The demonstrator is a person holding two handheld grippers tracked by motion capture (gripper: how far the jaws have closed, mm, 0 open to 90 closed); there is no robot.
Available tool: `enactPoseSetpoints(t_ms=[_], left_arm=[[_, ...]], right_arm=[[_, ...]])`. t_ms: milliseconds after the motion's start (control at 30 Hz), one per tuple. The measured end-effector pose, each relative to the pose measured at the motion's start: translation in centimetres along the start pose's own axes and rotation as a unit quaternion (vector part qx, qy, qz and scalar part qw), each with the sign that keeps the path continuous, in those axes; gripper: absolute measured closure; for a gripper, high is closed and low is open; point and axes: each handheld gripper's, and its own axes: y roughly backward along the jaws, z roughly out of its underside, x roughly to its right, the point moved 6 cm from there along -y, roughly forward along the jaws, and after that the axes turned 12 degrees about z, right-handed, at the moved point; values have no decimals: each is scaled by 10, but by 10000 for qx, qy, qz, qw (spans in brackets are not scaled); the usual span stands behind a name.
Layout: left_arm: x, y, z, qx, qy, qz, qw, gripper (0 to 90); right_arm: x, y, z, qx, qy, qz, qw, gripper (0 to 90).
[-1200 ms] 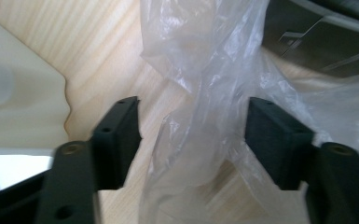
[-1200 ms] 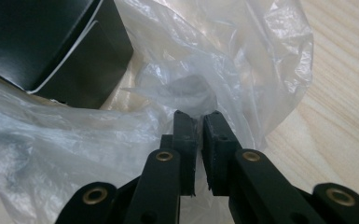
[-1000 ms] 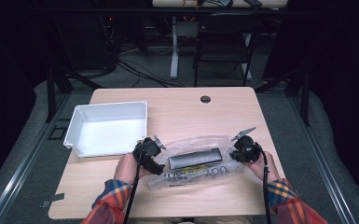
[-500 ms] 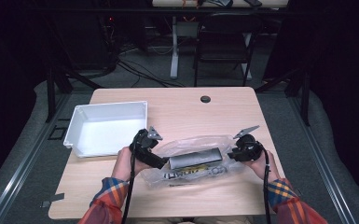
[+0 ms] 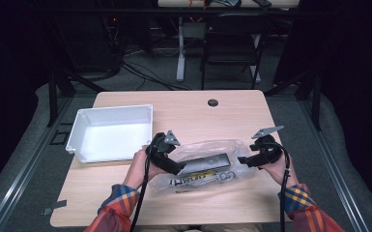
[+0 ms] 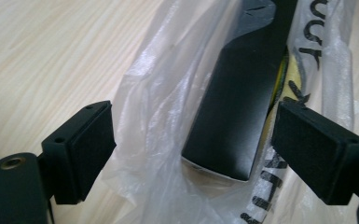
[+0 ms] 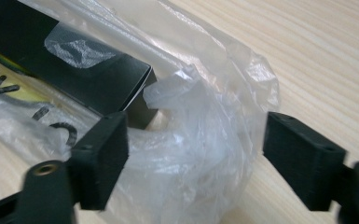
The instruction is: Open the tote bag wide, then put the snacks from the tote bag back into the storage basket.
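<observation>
Probably lab: dark room, floor cables [image 5: 140, 72], folding chair [image 5: 232, 46].

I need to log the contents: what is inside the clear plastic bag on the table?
Inside the clear plastic bag lies a long black box. A yellow patch shows beside it, but the box and the crumpled, printed plastic cover whatever else is there.

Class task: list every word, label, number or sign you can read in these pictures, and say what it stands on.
Black lettering on the clear plastic bag: cut off and creased in both gripper views, too small in the high view; no whole word reads.
Black box inside the bag: no readable print.
White bin: no print seen.
</observation>
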Motion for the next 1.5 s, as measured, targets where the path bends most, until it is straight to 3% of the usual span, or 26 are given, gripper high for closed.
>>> enactPoseSetpoints(t_ms=[167,367,633,1000,1133,1500], left_arm=[[0,-7,2,-113,-74,34,9999,151],[3,-12,3,-199,-253,17,9995,181],[6,-20,4,-265,-298,140,9991,190],[9,-33,6,-553,-548,472,9958,430],[10,-37,4,-579,-558,611,9949,418],[8,-47,7,-901,-626,698,9915,381]], right_arm=[[8,5,6,-41,-70,-28,10000,149],[11,3,12,-130,-68,-61,9999,146],[10,-2,14,-225,-18,-141,9996,148],[8,-7,16,-295,51,-161,9994,160],[10,-7,18,-340,79,-206,9992,160],[10,-8,19,-383,67,-170,9991,161]])
